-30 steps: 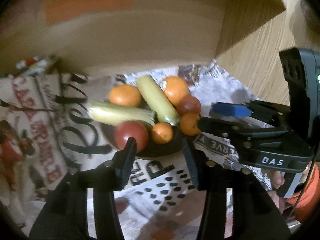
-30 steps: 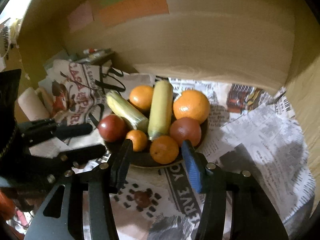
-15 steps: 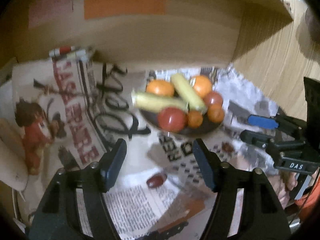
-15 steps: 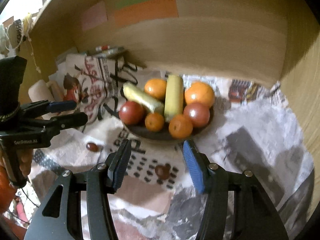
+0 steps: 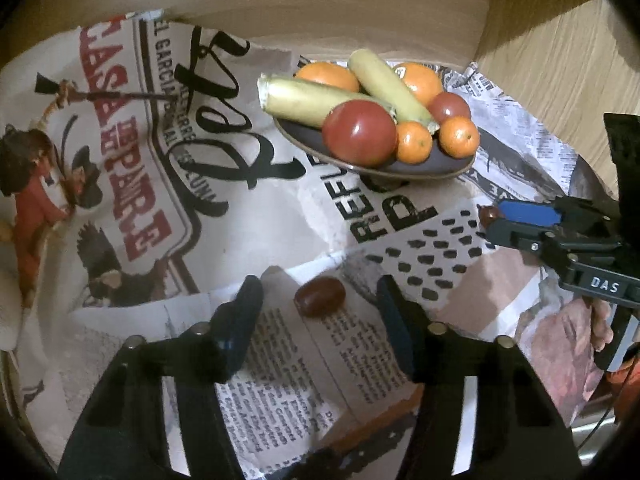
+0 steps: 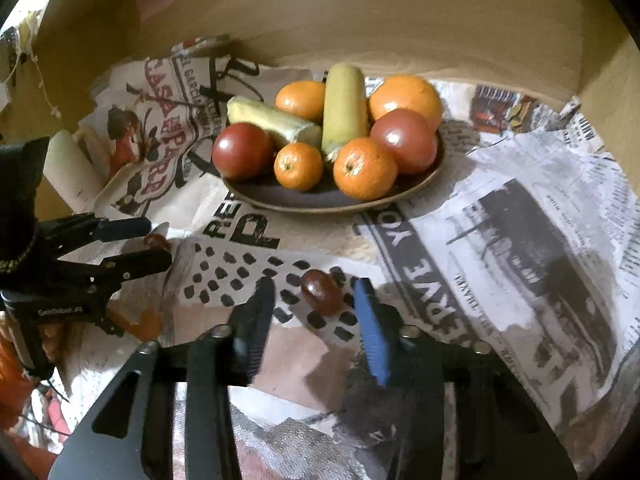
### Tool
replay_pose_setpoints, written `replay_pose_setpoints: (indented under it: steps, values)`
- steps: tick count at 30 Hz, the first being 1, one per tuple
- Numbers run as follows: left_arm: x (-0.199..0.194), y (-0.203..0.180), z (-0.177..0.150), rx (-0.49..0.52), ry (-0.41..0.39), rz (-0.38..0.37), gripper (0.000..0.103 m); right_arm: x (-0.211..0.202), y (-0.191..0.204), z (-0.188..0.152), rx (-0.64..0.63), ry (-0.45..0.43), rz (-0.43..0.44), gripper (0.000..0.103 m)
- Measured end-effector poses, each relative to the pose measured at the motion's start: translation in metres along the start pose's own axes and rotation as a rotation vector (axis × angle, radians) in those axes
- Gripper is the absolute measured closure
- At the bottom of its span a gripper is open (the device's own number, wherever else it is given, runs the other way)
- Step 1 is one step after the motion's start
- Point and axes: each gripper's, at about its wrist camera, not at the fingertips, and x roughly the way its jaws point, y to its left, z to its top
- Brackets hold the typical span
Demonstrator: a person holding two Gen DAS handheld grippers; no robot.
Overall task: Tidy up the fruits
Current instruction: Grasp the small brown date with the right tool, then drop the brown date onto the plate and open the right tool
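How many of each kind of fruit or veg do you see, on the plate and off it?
Oranges: 4
Tomatoes: 2
Corn cobs: 2
Loose dark red fruits: 2, one between each pair of open tongs
Total: 10

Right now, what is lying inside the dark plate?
The plate holds two tomatoes, two corn cobs and four oranges. Its bottom under the pile is covered, so anything there cannot be seen.
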Motion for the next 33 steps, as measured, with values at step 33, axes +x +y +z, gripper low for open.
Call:
replay_pose_setpoints:
  steps: [33]
  values:
    - [-0.051,-0.021,0.060,0.038,-0.205,-0.036,0.081,-0.052,0.011,0.040,-0.039,-0.242,-0.062,0.084]
